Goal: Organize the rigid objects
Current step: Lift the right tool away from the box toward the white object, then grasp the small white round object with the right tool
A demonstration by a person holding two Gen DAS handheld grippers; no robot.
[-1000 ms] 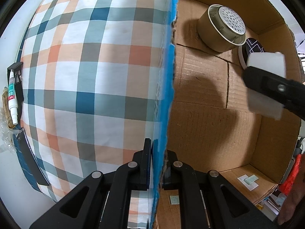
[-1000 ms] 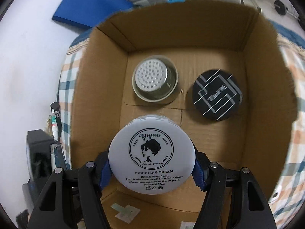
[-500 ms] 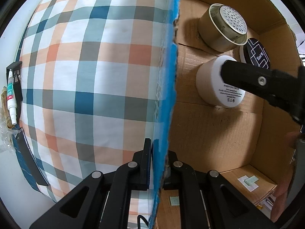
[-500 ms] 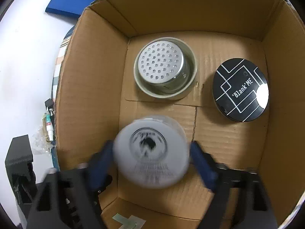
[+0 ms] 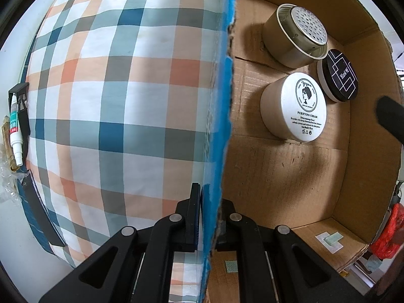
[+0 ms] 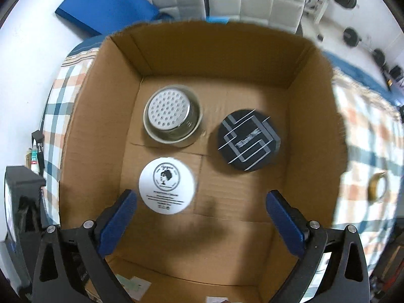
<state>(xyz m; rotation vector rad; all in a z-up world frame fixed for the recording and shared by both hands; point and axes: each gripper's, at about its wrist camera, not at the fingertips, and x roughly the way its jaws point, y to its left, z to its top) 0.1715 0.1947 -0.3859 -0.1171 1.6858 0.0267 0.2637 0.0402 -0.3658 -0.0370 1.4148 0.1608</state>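
So right tongs (image 6: 200,217) hang spread and empty above the cream jar (image 6: 167,185), left tongs (image 5: 208,217) clenched on the box wall (image 5: 222,131); a slip there could shift the box and jars

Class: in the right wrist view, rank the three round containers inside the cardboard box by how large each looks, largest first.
1. Black-lidded jar and perforated metal tin: they look about alike, and motion blur makes ranking them unsure.
2. White cream jar: clearly smallest, although it sits nearest the camera.
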